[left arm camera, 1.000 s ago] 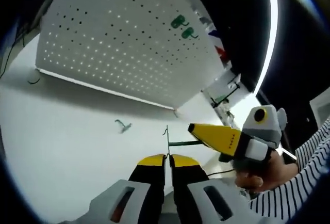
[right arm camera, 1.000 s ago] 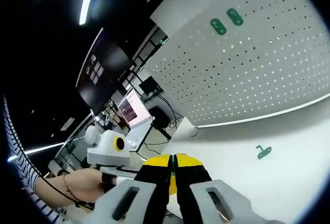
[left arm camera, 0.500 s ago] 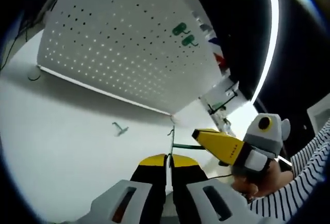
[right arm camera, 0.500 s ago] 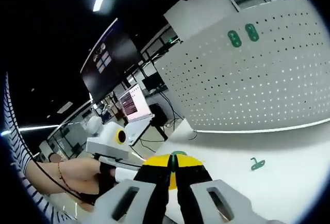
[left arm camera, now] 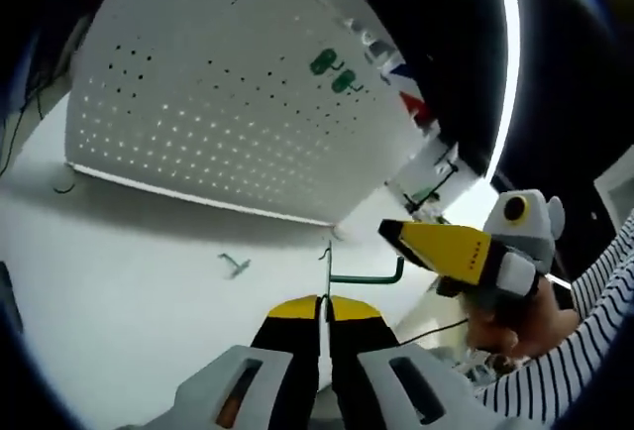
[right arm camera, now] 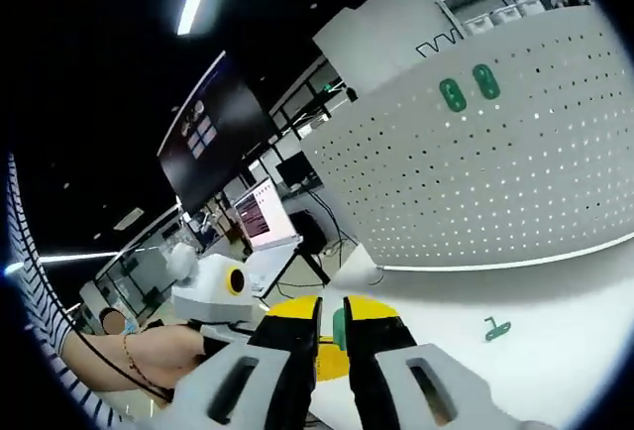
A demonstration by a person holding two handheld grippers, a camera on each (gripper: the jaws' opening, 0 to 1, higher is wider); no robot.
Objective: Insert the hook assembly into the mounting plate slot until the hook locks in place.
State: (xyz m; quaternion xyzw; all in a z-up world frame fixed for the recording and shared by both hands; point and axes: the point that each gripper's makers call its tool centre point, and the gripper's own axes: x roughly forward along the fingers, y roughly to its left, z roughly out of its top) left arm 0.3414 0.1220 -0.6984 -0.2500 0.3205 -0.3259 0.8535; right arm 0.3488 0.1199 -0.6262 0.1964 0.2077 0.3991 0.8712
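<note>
Hook assembly [left arm camera: 342, 273]: in the left gripper view, the left tongs [left arm camera: 323, 308] are closed on its thin upright wire, and a green arm runs sideways from it toward the right tongs [left arm camera: 391, 232], whose yellow jaws sit just beside its upturned end. The white pegboard [left arm camera: 198, 113] stands ahead beyond the table [left arm camera: 119, 271], two green hooks [left arm camera: 331, 65] already on it, a loose hook [left arm camera: 235, 266] between.

In the right gripper view, the right tongs [right arm camera: 330, 313] stand slightly parted, a green end [right arm camera: 339, 329] between the jaws; whether they grip it I cannot tell.
</note>
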